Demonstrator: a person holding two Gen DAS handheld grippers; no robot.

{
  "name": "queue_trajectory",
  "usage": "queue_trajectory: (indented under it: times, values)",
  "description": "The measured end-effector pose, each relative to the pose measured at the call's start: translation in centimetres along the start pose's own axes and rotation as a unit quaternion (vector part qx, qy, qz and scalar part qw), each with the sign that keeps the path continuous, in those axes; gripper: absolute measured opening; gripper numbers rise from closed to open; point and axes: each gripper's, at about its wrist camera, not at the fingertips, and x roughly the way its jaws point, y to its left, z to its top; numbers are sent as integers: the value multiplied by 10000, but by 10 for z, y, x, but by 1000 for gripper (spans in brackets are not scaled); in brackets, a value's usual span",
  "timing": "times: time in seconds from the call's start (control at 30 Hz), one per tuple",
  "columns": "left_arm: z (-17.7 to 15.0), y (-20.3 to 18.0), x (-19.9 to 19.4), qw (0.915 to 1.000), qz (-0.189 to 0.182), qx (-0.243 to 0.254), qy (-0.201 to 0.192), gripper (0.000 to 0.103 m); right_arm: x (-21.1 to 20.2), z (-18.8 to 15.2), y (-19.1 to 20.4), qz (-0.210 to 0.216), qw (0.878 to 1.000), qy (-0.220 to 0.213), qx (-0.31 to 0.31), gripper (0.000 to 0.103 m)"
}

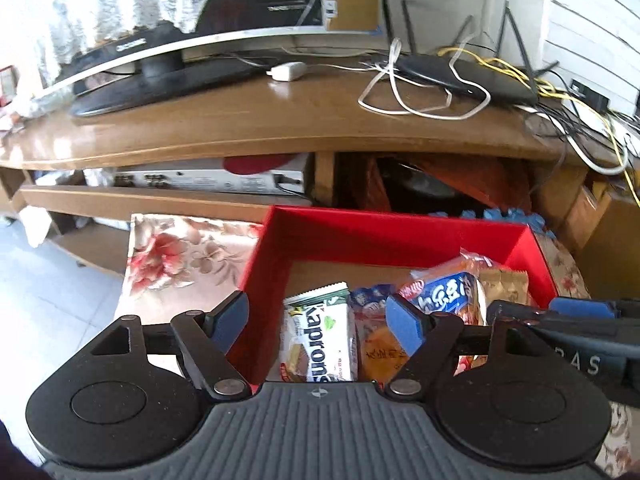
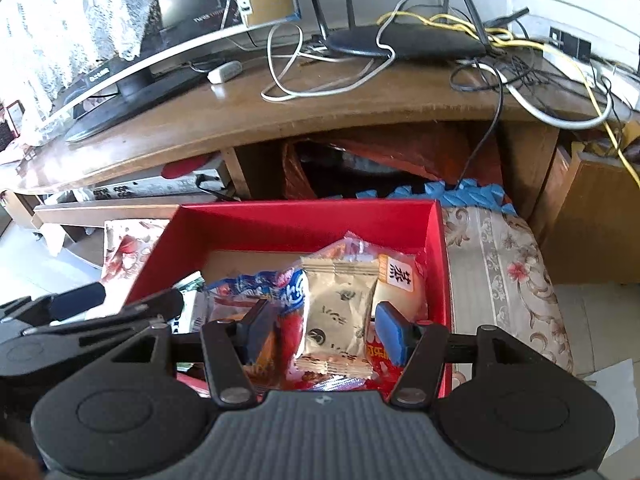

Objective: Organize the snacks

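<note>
Both tools hover over the red box (image 2: pixel 304 220) of snacks, the left tool (image 1: pixel 318 320) open above the green wafer pack (image 1: pixel 324 336), the right tool (image 2: pixel 324 332) open around a beige packet (image 2: pixel 340 316), probably tidying, needing a firm pinch next.

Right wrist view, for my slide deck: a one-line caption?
Right tool open above a beige snack packet in the red box.

monitor (image 1: pixel 168 60) on wooden desk (image 1: pixel 280 120) | router (image 2: pixel 408 42) with cables | floral cloth (image 2: pixel 500 256)
</note>
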Motion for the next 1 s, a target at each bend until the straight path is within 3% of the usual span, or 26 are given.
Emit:
queue_trajectory:
  times: [0.17,0.53,1.0]
  values:
    - [2,-2,4,9999,-15,77,132,82,-3,-1,1,-56,10000,-26,-15,56]
    - [-9,7,21,9969,-447,-365,533,85,3,-6,-4,-157,9997,168,-22,56]
    - [-28,1,13,9968,-360,-132,702,90,-1,-25,-5,-258,9989,389,-59,56]
